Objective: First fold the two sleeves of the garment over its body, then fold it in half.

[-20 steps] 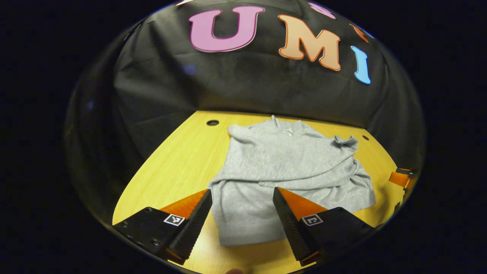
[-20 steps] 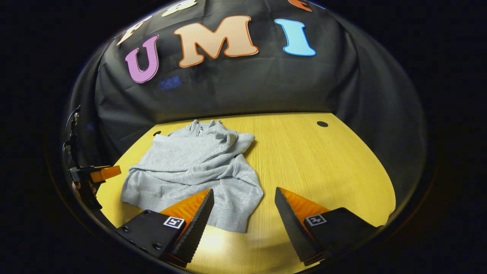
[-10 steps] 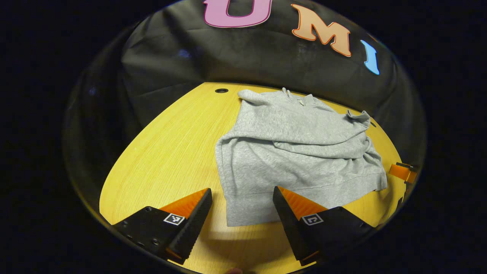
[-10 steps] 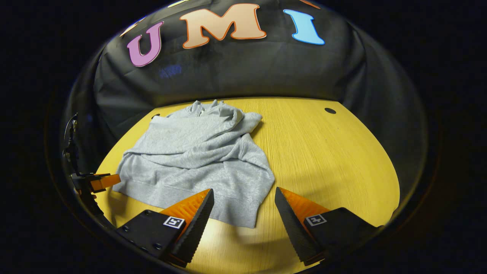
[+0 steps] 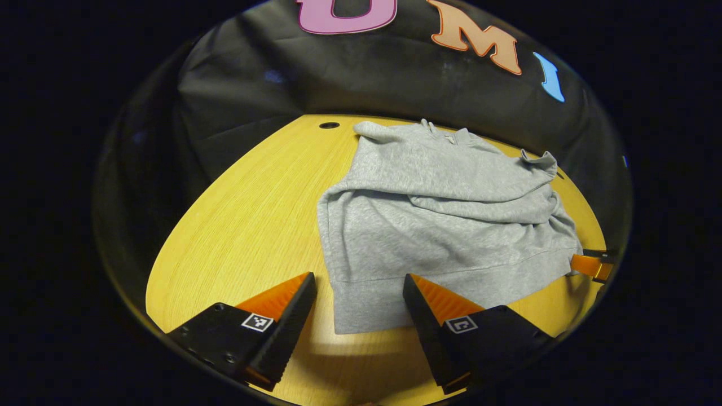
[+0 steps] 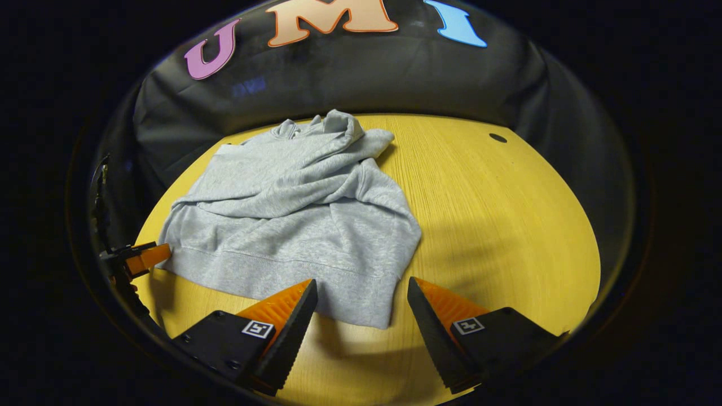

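We are holding the left tongs (image 5: 359, 290) and the right tongs (image 6: 361, 296) wide apart, gripping nothing, hovering at the near hem of the sweatshirt (image 5: 440, 225) lying on the desk (image 5: 242, 225).

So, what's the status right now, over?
Left gripper open, right gripper open, each at a bottom corner of the hem. Grey sweatshirt flat on yellow table, sleeves folded over body. Nothing in the way.
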A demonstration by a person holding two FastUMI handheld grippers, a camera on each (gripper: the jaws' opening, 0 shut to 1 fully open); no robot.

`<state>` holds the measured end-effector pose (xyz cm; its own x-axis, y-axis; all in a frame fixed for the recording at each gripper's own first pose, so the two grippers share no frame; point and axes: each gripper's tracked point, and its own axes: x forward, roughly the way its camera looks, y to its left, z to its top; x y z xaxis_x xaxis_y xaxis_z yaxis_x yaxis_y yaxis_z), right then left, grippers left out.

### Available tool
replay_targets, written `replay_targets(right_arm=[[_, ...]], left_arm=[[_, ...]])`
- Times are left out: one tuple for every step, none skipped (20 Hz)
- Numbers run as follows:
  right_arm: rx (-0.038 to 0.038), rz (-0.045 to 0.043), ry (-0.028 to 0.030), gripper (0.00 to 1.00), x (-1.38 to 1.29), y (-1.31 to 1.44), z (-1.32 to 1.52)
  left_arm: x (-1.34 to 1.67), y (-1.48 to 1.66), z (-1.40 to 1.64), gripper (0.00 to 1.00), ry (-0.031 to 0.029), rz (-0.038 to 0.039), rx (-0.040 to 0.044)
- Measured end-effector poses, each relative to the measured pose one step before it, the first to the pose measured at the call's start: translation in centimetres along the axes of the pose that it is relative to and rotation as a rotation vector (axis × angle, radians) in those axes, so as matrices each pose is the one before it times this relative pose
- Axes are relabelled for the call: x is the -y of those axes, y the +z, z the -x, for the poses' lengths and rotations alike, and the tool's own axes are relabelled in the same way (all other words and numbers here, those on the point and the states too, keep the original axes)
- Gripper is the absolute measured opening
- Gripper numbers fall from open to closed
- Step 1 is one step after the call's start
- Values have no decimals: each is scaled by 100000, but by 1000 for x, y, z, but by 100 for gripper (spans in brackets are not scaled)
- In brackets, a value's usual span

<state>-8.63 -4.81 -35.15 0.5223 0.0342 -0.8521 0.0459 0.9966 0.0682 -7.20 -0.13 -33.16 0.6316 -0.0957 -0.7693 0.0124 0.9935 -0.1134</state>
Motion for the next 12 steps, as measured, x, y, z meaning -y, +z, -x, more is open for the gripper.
replay_targets(right_arm=[[-447,556,-688,96,-86,-245,-24],[380,1304,-418,96,-162,178,-436],[-292,1411,267,96,-51,-37,302],[414,698,1372,94,-241,170,44],[-874,199,1354,93,-437,-391,-158],[340,179,1561,82,-259,292,-131],[-666,-839,710,75,-153,-146,-40],[206,-1248,1089,55,-69,412,-124],[-1450,-3187,1717,50,-324,-266,-99],[-633,-2986,1134,26,-32,196,-222],[-1734,-1844,1203,19,-79,-146,32],[-1315,-692,1191,17,54,110,8]], left_arm=[[-29,-108,-32,94,529,542,743],[55,137,-1,93,337,458,1488],[0,-49,7,92,-247,-19,236],[216,-18,-64,89,-681,-569,188],[-15,-5,1,87,-279,-445,-736],[502,27,-85,85,-2273,-147,-530],[83,30,-127,83,-680,-561,-327],[146,43,-129,66,-723,-178,-528],[346,190,-70,67,-1288,422,-5],[259,88,-71,53,-1028,1003,-78],[367,127,-202,45,-1439,1328,477],[548,203,-94,30,-1860,2196,777]])
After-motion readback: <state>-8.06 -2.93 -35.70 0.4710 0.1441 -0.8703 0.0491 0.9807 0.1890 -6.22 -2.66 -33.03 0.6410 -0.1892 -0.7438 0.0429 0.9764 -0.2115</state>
